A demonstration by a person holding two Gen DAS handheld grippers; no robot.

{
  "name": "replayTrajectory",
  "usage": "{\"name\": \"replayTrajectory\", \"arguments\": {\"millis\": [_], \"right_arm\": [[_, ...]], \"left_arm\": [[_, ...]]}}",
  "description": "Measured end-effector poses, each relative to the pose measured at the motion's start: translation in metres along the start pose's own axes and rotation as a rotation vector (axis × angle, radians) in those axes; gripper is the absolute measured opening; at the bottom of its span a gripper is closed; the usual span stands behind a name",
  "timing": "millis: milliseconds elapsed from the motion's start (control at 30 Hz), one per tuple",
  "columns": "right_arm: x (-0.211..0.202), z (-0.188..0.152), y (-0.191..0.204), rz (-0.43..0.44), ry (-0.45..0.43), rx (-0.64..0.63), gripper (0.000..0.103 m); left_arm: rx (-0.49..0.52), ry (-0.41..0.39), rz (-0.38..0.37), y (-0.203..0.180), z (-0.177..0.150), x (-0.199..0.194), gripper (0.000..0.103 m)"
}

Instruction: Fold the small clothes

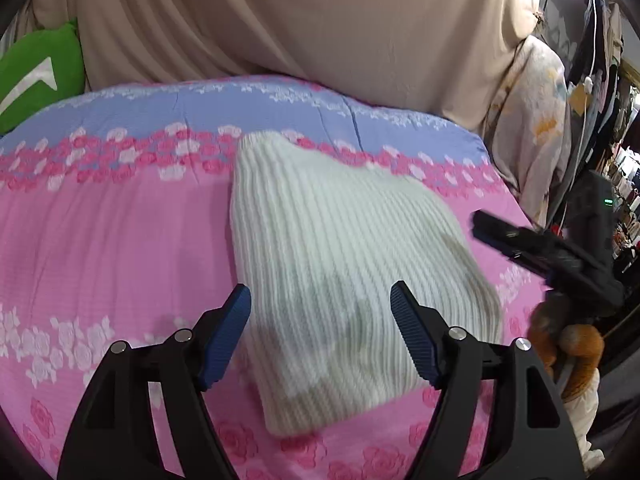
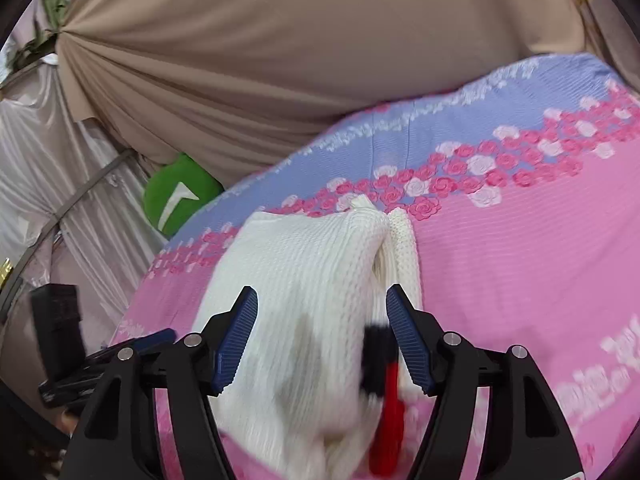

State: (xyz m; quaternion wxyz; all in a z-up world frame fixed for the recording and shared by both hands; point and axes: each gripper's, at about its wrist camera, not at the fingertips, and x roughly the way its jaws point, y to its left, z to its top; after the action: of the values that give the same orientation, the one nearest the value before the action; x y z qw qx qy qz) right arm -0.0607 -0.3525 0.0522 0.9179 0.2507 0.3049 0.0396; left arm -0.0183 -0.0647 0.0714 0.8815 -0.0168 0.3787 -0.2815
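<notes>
Now the left gripper (image 1: 320, 336) hovers with jaws spread over the near edge of the folded white sweater (image 1: 340, 272) lying on the bed (image 1: 100, 240); the right gripper (image 2: 322, 336), also spread, could snag its loose knit layers and undo the fold.

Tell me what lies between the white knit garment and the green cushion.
Only bare floral bedspread separates the white knit garment from the green cushion, per the left wrist view.
</notes>
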Motion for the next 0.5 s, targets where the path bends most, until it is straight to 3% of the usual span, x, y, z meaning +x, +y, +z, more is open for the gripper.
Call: {"name": "replayTrajectory", "arguments": {"millis": [33, 100, 133, 200, 267, 333, 400, 467, 500], "right_arm": [[0.020, 0.005, -0.003, -0.011, 0.045, -0.005, 0.066], [0.046, 0.012, -0.005, -0.052, 0.104, -0.027, 0.030], [0.044, 0.016, 0.001, -0.033, 0.088, -0.026, 0.020], [0.015, 0.026, 0.021, 0.078, -0.028, -0.073, 0.017], [-0.002, 0.028, 0.031, 0.088, -0.102, -0.115, 0.017], [0.016, 0.028, 0.017, 0.046, -0.046, -0.094, 0.016], [0.064, 0.017, -0.012, -0.096, 0.103, -0.066, 0.018], [0.061, 0.010, -0.030, -0.008, 0.075, 0.030, 0.021], [0.053, 0.011, -0.029, -0.008, 0.069, 0.043, 0.021]], "left_arm": [[-0.003, -0.002, 0.005, -0.001, 0.004, 0.005, 0.070], [-0.005, 0.010, 0.017, -0.001, 0.009, 0.015, 0.070], [-0.006, 0.015, 0.029, -0.002, 0.011, 0.020, 0.070], [-0.006, 0.021, 0.050, -0.003, 0.013, 0.026, 0.070], [0.003, 0.032, 0.085, -0.003, 0.012, 0.034, 0.071], [0.005, 0.056, 0.128, 0.000, 0.009, 0.048, 0.071], [0.001, 0.085, 0.143, 0.006, 0.005, 0.062, 0.072], [-0.005, 0.087, 0.152, 0.008, 0.003, 0.069, 0.078], [-0.004, 0.083, 0.156, 0.008, 0.003, 0.070, 0.080]]}}
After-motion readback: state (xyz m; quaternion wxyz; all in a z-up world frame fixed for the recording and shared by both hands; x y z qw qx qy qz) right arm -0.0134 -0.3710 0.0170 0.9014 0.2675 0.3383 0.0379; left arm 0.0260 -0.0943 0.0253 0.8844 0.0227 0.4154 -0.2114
